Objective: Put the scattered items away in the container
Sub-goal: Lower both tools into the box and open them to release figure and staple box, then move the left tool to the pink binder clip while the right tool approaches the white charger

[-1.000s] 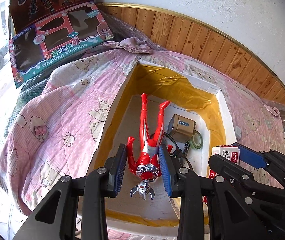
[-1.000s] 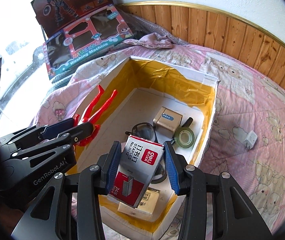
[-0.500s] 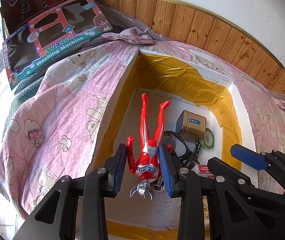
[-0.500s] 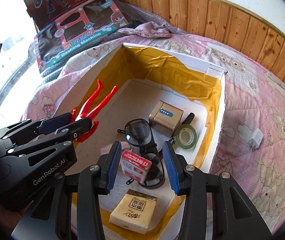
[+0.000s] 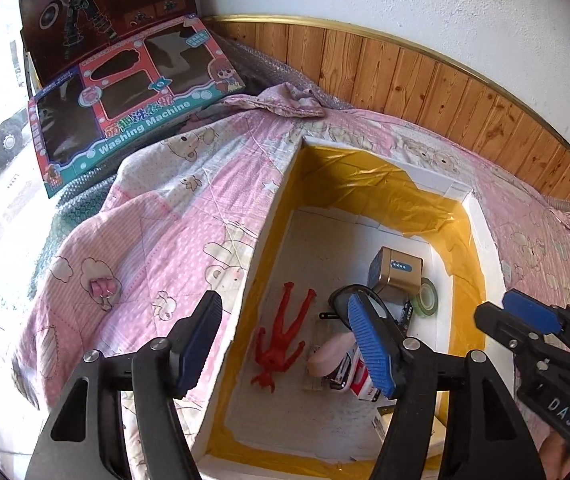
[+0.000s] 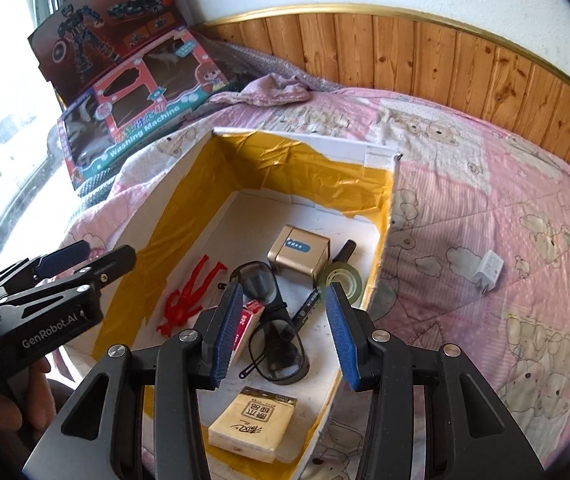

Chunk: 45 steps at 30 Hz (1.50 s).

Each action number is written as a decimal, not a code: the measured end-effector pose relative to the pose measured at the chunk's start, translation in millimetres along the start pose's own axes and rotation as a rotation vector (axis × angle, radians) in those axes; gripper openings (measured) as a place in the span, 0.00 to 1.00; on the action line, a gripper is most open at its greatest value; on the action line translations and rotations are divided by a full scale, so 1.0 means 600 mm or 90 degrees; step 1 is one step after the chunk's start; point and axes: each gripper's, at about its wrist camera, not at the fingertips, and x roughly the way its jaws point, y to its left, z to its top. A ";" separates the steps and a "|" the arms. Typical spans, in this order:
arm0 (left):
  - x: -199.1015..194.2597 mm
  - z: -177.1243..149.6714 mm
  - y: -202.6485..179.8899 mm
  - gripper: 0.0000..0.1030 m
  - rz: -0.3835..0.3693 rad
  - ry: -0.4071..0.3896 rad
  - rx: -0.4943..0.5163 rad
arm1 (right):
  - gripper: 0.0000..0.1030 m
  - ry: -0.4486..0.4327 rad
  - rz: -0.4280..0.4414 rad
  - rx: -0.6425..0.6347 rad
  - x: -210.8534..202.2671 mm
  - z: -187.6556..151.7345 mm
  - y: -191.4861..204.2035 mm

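Observation:
The white foam container (image 5: 481,232) (image 6: 383,240), lined with yellow tape, sits on the pink quilt. On its floor lie the red toy figure (image 5: 283,338) (image 6: 191,294), a red-and-white staples box (image 6: 247,322) (image 5: 361,376), dark goggles (image 6: 273,320), a gold box (image 5: 399,276) (image 6: 299,254), a green tape roll (image 6: 339,280) and a tissue pack (image 6: 253,424). My left gripper (image 5: 285,344) hangs open above the figure, holding nothing. Over the goggles my right gripper (image 6: 283,334) is open and empty too. A white charger plug (image 6: 489,272) lies on the quilt right of the container.
Two toy cartons (image 5: 125,92) (image 6: 137,112) lean at the back left by the window. Wood panelling (image 6: 445,52) and a white wall close off the far side. The pink bear-print quilt (image 5: 145,240) (image 6: 505,280) surrounds the container. A hand (image 6: 25,404) grips the left tool.
The left gripper opened and the red figure dropped to the container floor. The right gripper let go of the staples box, which now lies inside beside the goggles. Both grippers rose.

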 end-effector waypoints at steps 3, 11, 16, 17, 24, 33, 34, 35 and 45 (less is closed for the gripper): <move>-0.001 0.004 0.021 0.65 0.031 -0.013 0.004 | 0.45 0.005 -0.031 0.014 0.004 -0.003 -0.017; 0.093 -0.013 0.048 0.09 0.010 0.080 0.004 | 0.15 0.073 -0.069 -0.015 0.064 -0.037 -0.031; 0.087 0.013 0.024 0.05 -0.002 0.050 0.035 | 0.11 0.048 -0.081 0.012 0.066 -0.015 -0.053; 0.090 0.023 0.021 0.05 -0.004 0.048 0.035 | 0.11 0.043 -0.081 0.017 0.069 -0.005 -0.059; 0.170 0.116 0.005 0.06 0.007 0.047 0.029 | 0.09 0.037 -0.109 0.023 0.127 0.078 -0.091; 0.136 0.092 0.037 0.35 0.011 0.040 -0.007 | 0.28 0.011 -0.087 0.012 0.097 0.057 -0.078; 0.119 0.084 0.051 0.44 0.009 0.033 -0.019 | 0.33 0.009 -0.085 0.011 0.090 0.051 -0.074; 0.101 0.076 0.069 0.48 0.005 0.024 -0.037 | 0.34 0.006 -0.082 0.014 0.085 0.045 -0.074; 0.071 -0.018 0.310 0.56 0.079 0.063 -0.261 | 0.37 -0.064 -0.035 -0.003 0.013 0.028 -0.013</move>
